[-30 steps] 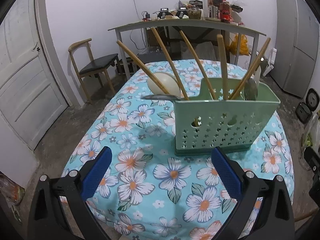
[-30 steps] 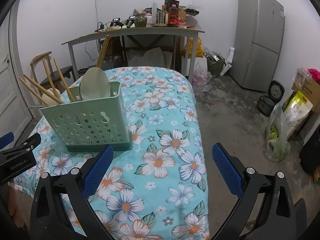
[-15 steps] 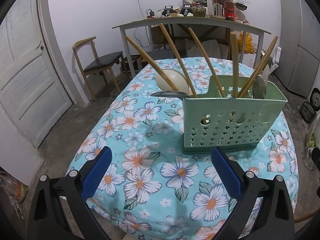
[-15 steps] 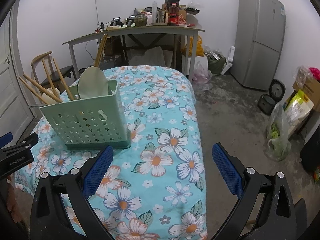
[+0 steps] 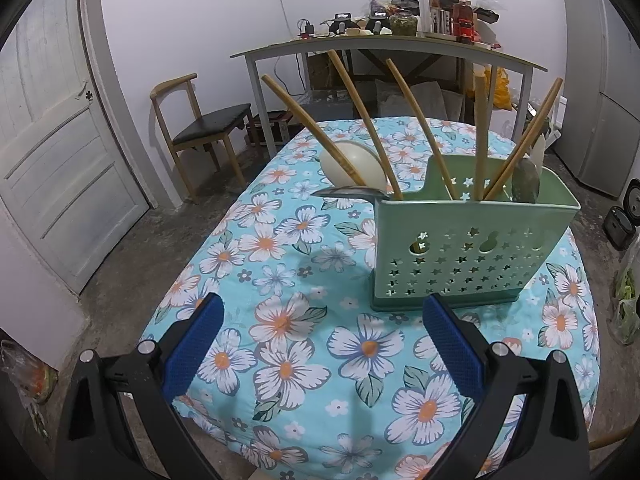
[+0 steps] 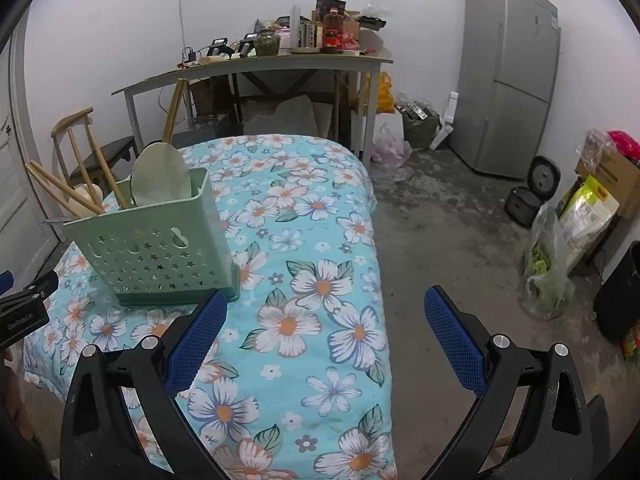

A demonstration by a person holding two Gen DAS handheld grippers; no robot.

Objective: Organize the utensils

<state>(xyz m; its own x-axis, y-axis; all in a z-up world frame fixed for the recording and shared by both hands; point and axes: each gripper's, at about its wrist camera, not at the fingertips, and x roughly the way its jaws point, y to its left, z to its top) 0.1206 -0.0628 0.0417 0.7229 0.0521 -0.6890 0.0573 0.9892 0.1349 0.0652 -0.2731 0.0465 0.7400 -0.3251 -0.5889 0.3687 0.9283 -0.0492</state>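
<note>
Standing on the flowered tablecloth (image 5: 280,320), toward the table's right side: one pale green plastic caddy (image 5: 464,248), perforated with star-shaped holes, upright, nothing loose on the cloth around it.

Contents: several wooden chopsticks (image 5: 368,120) fanned out at a slant; one straight wooden handle (image 5: 480,136); a pale round spoon bowl (image 5: 352,162) leaning out on the far left; a grey metal utensil (image 5: 348,192) poking sideways over the left rim; a flat pale green paddle (image 6: 160,180) at the right end, clearest in the right wrist view.

Left gripper (image 5: 320,344): fingers spread wide, holding nothing, near the table's front edge, apart from the caddy.

Right gripper (image 6: 324,344): fingers spread wide, holding nothing, over the cloth to the right of the caddy.

Handling, by judgement: caddy likely light, thin-walled and somewhat flexible; top-heavy with long sticks leaning out, so liable to tip if pushed high. Best taken by a short end wall or the raised tab at the back rim. Chopsticks stiff, light, smooth; pinch mid-shaft, across the grain. Metal utensil probably slippery; take the flat of the handle. All sorting appears done.
</note>
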